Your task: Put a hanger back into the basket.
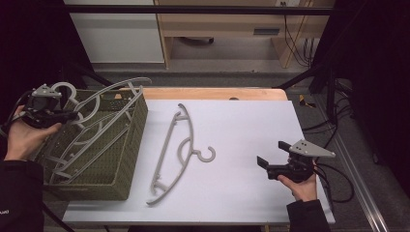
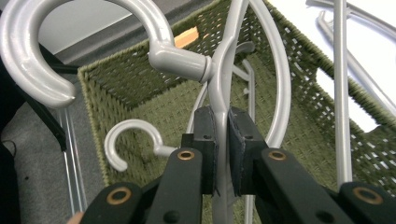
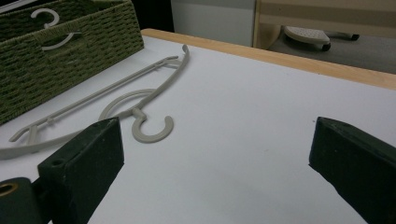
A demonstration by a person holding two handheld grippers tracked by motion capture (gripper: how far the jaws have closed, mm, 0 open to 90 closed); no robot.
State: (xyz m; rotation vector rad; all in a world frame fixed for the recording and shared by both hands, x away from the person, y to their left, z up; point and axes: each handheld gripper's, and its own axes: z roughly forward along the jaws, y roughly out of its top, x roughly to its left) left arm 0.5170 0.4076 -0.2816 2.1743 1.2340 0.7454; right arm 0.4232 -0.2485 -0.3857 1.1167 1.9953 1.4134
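Observation:
My left gripper (image 1: 68,115) (image 2: 222,116) is shut on a grey plastic hanger (image 1: 116,88) (image 2: 219,70), just below its hook. That hanger hangs tilted over the green woven basket (image 1: 130,145) (image 2: 140,79) at the table's left. More grey hangers (image 1: 82,145) lie inside the basket; one hook (image 2: 128,128) rests on its floor. Another grey hanger (image 1: 171,145) (image 3: 140,88) lies flat on the white table top, hook toward the right. My right gripper (image 1: 271,152) (image 3: 215,149) stands open low over the table's right side, with nothing between its fingers, pointing at that hanger.
The white sheet (image 1: 241,125) covers the table, with a wooden strip (image 1: 212,93) along the far edge. Cables (image 1: 333,169) trail off the right side. A dark frame bar (image 1: 193,8) crosses above the far end.

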